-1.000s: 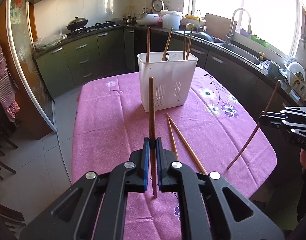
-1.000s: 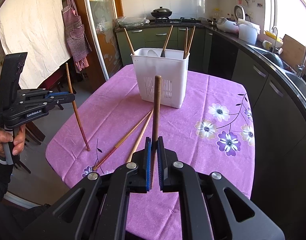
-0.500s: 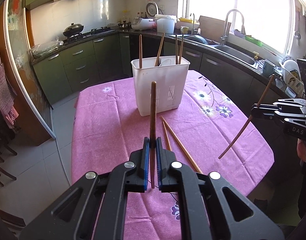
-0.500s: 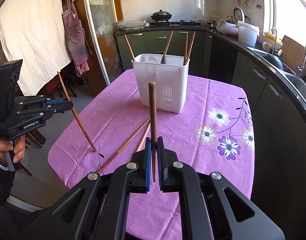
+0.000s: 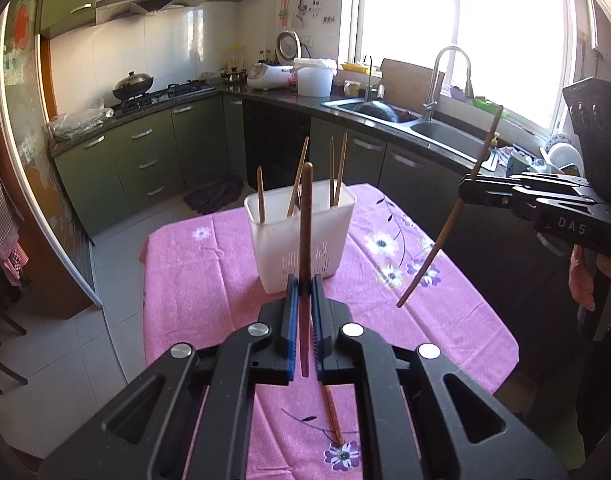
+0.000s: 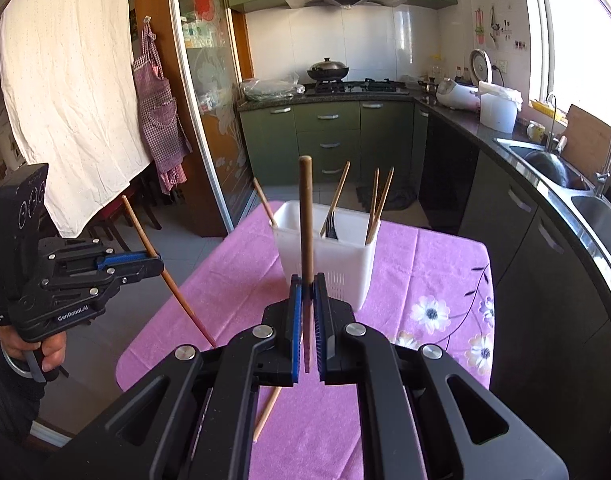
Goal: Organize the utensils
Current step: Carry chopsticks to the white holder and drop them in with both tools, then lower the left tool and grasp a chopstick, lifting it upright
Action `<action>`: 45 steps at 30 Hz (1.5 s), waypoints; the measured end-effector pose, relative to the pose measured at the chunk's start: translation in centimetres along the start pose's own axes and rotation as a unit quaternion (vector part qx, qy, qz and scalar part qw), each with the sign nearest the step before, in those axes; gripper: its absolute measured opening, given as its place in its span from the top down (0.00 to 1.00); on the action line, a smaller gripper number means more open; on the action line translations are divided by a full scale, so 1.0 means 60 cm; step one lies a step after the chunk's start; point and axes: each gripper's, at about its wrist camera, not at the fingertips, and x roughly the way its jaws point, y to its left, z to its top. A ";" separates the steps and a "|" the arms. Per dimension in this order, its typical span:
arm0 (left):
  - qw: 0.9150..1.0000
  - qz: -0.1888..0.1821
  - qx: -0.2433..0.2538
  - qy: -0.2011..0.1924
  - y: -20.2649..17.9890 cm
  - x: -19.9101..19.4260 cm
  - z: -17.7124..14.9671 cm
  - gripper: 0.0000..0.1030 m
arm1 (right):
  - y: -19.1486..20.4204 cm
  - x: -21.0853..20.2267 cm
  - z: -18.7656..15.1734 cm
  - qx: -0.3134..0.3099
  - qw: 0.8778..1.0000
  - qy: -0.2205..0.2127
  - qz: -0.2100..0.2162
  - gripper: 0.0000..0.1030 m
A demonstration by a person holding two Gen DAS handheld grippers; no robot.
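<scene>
Chopsticks: each gripper clamped tight on one, held above the table (image 5: 209, 280). Left gripper (image 5: 301, 292) and right gripper (image 6: 307, 292) should carry them over the white holder (image 5: 301, 232), tip them vertical, lower, release. One more chopstick (image 6: 267, 412) lies on the cloth.

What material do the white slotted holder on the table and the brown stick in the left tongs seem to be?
The white slotted rectangular holder looks like moulded plastic: smooth, matte, slightly translucent walls. The brown round stick in the left tongs looks like wood or bamboo, dull, unvarnished.
</scene>
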 end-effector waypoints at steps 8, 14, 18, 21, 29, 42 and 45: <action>0.996 -0.001 -0.014 -0.084 0.003 0.002 0.150 0.94 | -0.019 -0.002 0.141 0.003 0.997 -0.071 -0.016 0.93; 0.992 0.042 -0.027 -0.115 0.016 0.083 0.214 0.94 | -0.053 0.070 0.193 0.008 0.996 -0.081 -0.045 0.93; 0.994 0.058 -0.037 -0.086 0.032 0.158 0.213 0.94 | -0.081 0.147 0.193 0.022 0.997 -0.058 -0.040 0.93; 0.996 0.059 -0.038 -0.051 0.039 0.202 0.193 0.94 | -0.093 0.194 0.177 0.025 0.999 -0.032 -0.033 0.93; 0.998 0.060 -0.018 -0.008 0.036 0.237 0.142 0.90 | -0.106 0.263 0.127 0.029 0.999 0.019 -0.021 0.93; 0.998 0.056 -0.011 -0.023 0.013 0.112 0.073 0.76 | -0.067 0.128 0.050 0.017 1.000 -0.001 -0.009 0.87; 0.998 0.057 -0.004 -0.005 0.000 0.102 0.032 0.76 | -0.061 0.113 -0.001 0.018 1.000 0.016 -0.013 0.79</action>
